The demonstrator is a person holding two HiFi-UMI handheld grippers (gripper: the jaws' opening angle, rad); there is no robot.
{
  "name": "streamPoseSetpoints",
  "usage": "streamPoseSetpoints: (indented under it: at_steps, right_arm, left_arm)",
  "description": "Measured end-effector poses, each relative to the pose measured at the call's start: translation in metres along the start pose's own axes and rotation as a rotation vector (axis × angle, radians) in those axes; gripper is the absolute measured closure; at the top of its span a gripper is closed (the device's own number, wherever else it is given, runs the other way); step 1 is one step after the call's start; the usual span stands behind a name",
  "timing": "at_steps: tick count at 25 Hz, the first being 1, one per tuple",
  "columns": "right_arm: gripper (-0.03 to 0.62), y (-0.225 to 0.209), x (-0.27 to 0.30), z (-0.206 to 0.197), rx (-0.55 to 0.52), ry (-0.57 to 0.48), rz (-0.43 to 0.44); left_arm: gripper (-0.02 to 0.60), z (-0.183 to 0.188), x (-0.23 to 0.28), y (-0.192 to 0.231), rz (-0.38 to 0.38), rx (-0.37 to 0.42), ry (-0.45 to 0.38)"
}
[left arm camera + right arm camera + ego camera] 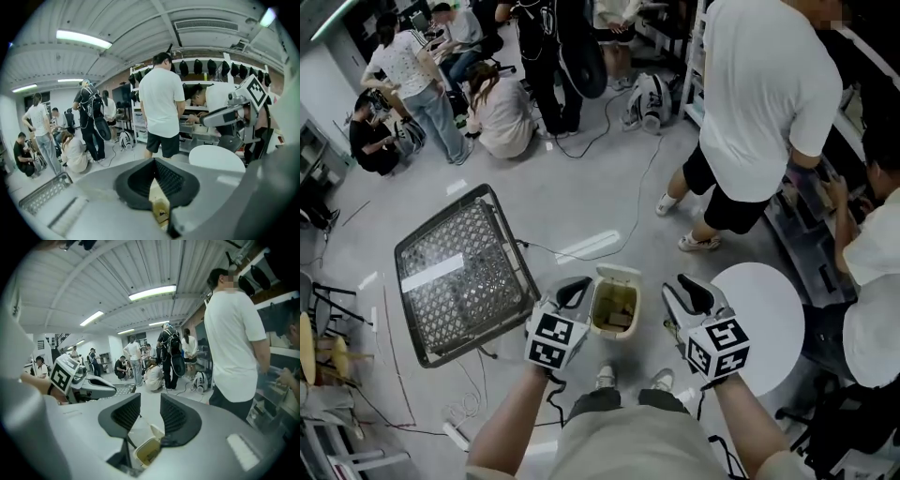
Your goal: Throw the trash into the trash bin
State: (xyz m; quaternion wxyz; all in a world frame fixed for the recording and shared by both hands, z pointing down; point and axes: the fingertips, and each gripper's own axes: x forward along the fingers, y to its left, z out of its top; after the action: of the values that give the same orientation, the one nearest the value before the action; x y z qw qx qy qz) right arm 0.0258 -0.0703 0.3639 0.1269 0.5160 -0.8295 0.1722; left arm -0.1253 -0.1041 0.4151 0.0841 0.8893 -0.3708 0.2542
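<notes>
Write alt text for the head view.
Seen from above, a person holds the left gripper and right gripper either side of an open trash bin on a floor, brown trash inside. A metal mesh rack lies left, a round white table right; people gather behind.

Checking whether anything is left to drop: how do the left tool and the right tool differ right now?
The left tool has its jaws together; the right tool has them apart with a clear gap. The left tool is next to the mesh basket, the right tool next to the round white table. Both are empty and flank the open trash bin.
</notes>
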Motion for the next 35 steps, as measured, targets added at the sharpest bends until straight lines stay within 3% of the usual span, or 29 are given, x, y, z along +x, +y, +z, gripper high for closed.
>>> streamPoseSetpoints:
  at_steps: [4,10,17,21,26,29,35]
  right_arm:
    - [0.472,0.002,-0.038,0.051,-0.049,-0.106,-0.022]
    - [0.512,0.016,-0.1,0.111,-0.11,-0.257,-0.043]
    - [0.549,0.017,-0.172,0.16,-0.109,-0.388,-0.062]
    - [0.571,0.016,-0.207,0.168,-0.182,-0.422,-0.106]
    - [0.589,0.01,-0.244,0.175,-0.246,-0.452,-0.166]
    - [0.591,0.015,-0.257,0.181,-0.26,-0.479,-0.144]
    - [0.591,0.012,-0.264,0.185,-0.266,-0.481,-0.138]
  left_arm:
    - [0.58,0.058,-0.023,-0.007,0.004,0.075,-0.09]
    - [0.58,0.123,-0.062,-0.026,-0.007,0.105,-0.213]
    - [0.58,0.194,-0.101,-0.056,-0.008,0.153,-0.374]
    - [0.58,0.217,-0.116,-0.066,0.023,0.179,-0.418]
    - [0.58,0.237,-0.127,-0.089,0.001,0.204,-0.464]
    - [0.58,0.241,-0.132,-0.102,-0.01,0.176,-0.465]
    - [0.58,0.247,-0.128,-0.117,-0.032,0.194,-0.465]
